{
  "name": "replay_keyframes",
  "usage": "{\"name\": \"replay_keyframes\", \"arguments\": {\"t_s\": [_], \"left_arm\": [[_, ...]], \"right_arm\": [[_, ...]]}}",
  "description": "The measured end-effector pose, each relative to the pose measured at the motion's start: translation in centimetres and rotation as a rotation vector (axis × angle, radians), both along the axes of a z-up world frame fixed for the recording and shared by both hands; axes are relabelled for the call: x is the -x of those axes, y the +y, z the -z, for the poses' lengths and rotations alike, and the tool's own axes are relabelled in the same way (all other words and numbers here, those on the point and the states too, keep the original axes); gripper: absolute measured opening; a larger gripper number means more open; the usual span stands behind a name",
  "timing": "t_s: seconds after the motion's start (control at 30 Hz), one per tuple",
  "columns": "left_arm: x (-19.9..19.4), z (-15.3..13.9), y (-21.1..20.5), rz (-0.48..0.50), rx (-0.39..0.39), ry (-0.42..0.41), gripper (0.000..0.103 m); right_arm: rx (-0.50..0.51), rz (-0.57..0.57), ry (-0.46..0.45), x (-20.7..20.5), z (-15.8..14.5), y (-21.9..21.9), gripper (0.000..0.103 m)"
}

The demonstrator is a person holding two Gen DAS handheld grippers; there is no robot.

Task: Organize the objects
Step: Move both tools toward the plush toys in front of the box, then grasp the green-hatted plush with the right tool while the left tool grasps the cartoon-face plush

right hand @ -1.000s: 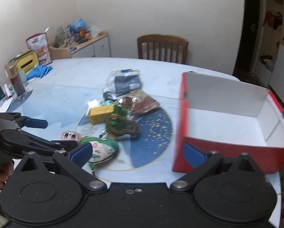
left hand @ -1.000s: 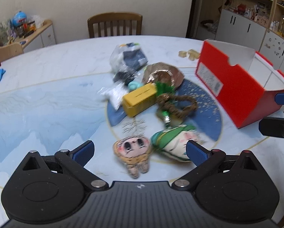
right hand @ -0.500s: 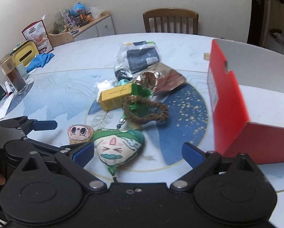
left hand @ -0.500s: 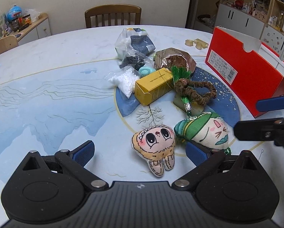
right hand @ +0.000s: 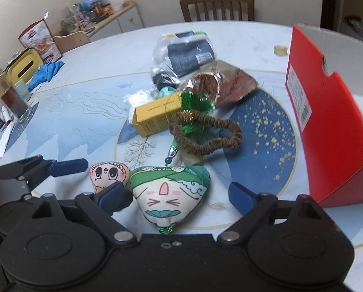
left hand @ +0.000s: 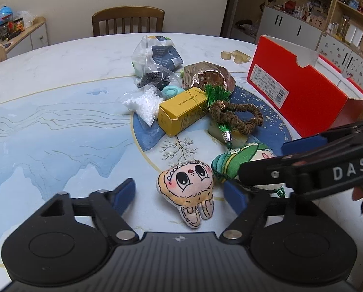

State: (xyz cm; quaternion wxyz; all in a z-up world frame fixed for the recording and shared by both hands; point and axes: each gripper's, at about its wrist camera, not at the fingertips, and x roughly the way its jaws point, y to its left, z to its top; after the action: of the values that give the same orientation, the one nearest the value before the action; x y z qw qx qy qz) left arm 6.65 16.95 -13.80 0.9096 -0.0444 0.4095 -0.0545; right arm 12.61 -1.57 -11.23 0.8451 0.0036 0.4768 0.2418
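On the round marble-patterned table [left hand: 47,77], your left gripper [left hand: 179,194] has its jaws spread wide around the beige plush doll with big dark eyes [left hand: 187,185], not touching it. Your right gripper [right hand: 176,194] is likewise wide open, its blue pads either side of the heart-shaped green-and-white plush face [right hand: 169,194], which lies just beside the beige doll. Beyond them sit the yellow cardboard carton [left hand: 181,112] and the brown braided ring with a green tassel [left hand: 234,116]. To your right stands the open red cardboard box [left hand: 300,92].

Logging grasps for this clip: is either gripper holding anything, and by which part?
Nothing is held. Left gripper and right gripper are both open above the plush toys.
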Motion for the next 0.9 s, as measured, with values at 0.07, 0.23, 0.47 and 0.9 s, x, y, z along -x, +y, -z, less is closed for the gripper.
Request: {"name": "replay_keyframes", "arguments": {"t_s": [0.07,0.23,0.47,0.9], "left_arm": [[0.0,0.0,0.1,0.000,0.001,-0.001,0.074],[-0.1,0.1,0.4,0.011,0.021,0.011,0.061],[-0.1,-0.1,0.5,0.027,0.033,0.017,0.047],[0.1,-2.8,1.8,0.019,0.123,-0.010,0.045]], "right_arm": [[-0.012,0.007,0.023,-0.2,0.3,0.1,0.090],[-0.028,0.037,0.076,-0.8,1.1,0.1,0.082],[-0.010,0.016,0.083,-0.7,0.8,0.9,0.069],[-0.027,-0.011,0.029,0.4,-2.7,0.2,0.063]]}}
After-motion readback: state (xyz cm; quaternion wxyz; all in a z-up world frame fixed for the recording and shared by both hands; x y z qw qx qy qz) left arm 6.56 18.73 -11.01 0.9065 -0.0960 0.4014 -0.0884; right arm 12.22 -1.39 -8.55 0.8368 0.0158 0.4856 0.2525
